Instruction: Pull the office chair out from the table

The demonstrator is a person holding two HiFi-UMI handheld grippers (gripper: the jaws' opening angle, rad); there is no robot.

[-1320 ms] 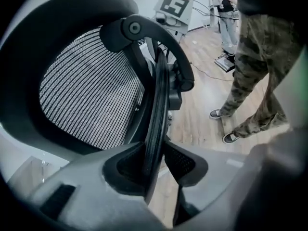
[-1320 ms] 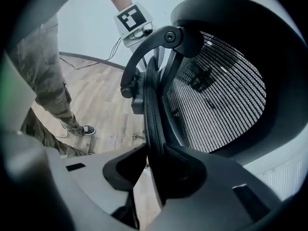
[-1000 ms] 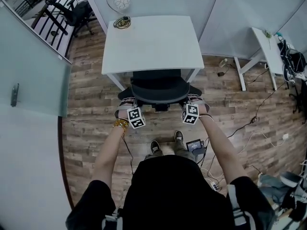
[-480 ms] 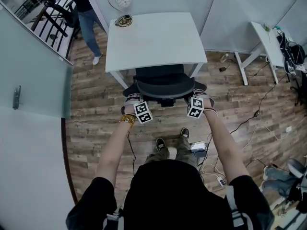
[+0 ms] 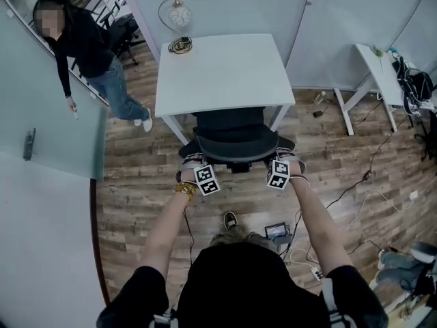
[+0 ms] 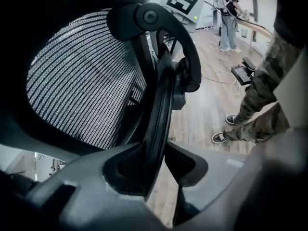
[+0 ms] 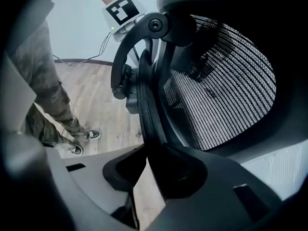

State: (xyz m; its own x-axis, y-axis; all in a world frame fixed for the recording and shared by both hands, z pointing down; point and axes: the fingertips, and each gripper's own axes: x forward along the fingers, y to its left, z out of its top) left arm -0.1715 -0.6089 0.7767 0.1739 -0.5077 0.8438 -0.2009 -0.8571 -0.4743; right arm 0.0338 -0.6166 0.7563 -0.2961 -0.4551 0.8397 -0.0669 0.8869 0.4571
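Note:
A black mesh office chair (image 5: 235,144) stands at the front edge of the white table (image 5: 218,70), its seat partly under the tabletop. My left gripper (image 5: 193,161) is shut on the left end of the backrest's top rim, my right gripper (image 5: 283,159) on the right end. In the left gripper view the black backrest rim (image 6: 156,124) runs between the jaws of the left gripper (image 6: 154,162), with the mesh (image 6: 82,85) to the left. The right gripper view mirrors this: the rim (image 7: 147,114) sits clamped in the right gripper (image 7: 151,170).
A person in a dark top and jeans (image 5: 89,53) stands at the upper left beside a glass partition (image 5: 48,115). A coiled cable (image 5: 179,44) lies on the table's back corner. A second white table (image 5: 379,63), floor cables (image 5: 355,183) and a small device (image 5: 276,231) are at right.
Both grippers and the chair's backrest have come slightly away from the table toward me. A person has walked into view at the upper left.

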